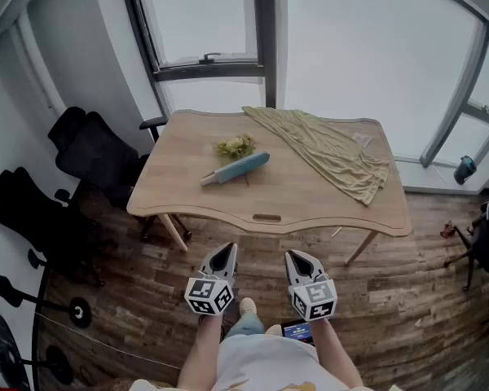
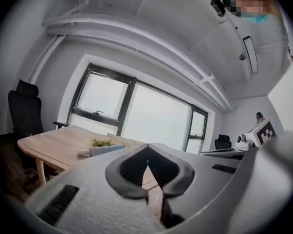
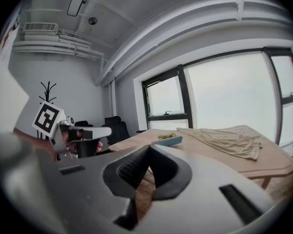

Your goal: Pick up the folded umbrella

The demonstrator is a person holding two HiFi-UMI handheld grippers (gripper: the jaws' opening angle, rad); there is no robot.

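Note:
The folded umbrella, light blue with a pale handle end, lies slantwise on the wooden table, left of the middle. It also shows far off in the left gripper view and the right gripper view. My left gripper and right gripper hang side by side in front of the table's near edge, well short of the umbrella. Both have their jaws shut tip to tip with nothing between them, as seen on the left gripper and the right gripper.
A small green sprig lies just behind the umbrella. An olive cloth is draped across the table's right half. Black office chairs stand left of the table, and windows lie behind it. Dark stands sit on the wooden floor at lower left.

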